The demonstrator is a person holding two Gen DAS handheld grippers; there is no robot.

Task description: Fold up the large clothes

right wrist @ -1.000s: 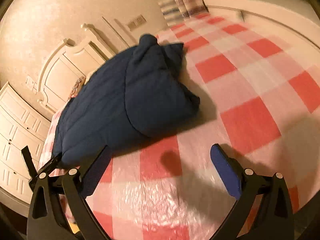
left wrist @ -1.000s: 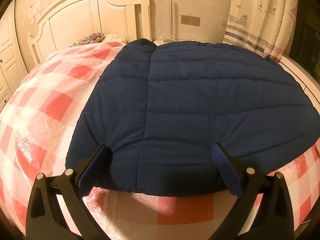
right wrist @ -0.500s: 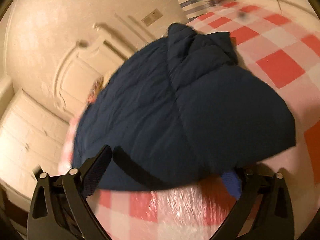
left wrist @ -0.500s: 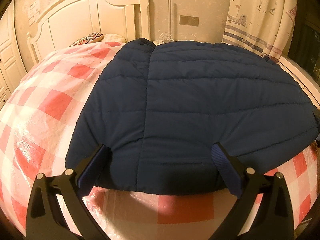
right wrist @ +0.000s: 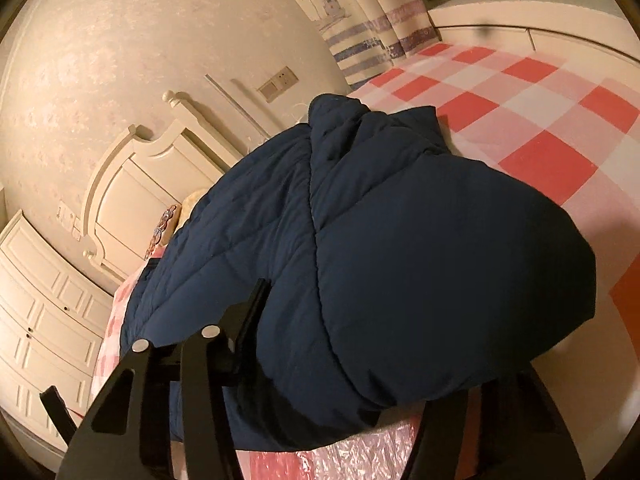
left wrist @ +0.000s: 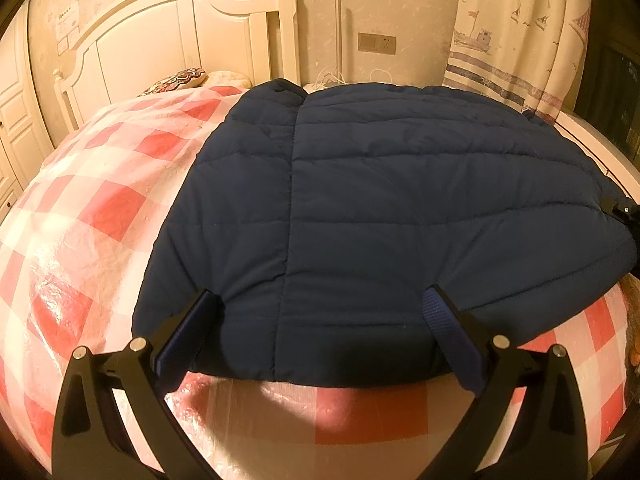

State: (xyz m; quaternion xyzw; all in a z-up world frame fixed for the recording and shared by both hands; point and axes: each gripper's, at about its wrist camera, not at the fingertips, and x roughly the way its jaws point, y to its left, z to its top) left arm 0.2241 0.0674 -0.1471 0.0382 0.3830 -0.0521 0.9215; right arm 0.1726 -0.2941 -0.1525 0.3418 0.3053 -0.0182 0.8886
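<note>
A navy quilted puffer jacket point(left wrist: 380, 208) lies spread on the red-and-white checked bed cover point(left wrist: 92, 216). My left gripper point(left wrist: 320, 320) is open, its blue-padded fingers on either side of the jacket's near hem, holding nothing. In the right wrist view the jacket point(right wrist: 400, 260) fills the middle. My right gripper point(right wrist: 352, 360) has its jaws around the jacket's near edge: the left finger point(right wrist: 248, 316) lies on top of the fabric, the right finger is hidden under it. The right gripper's tip shows at the jacket's right edge in the left wrist view point(left wrist: 624, 212).
A white headboard point(left wrist: 180, 40) and small pillows point(left wrist: 180, 80) stand at the far end of the bed. A curtain point(left wrist: 520, 32) hangs at the right. White cabinet doors point(right wrist: 40, 320) are beside the bed. The checked cover point(right wrist: 520, 112) extends right of the jacket.
My right gripper moved in from the bare cover onto the jacket's edge and its jaws have narrowed around the fabric. My left gripper has stayed still and open.
</note>
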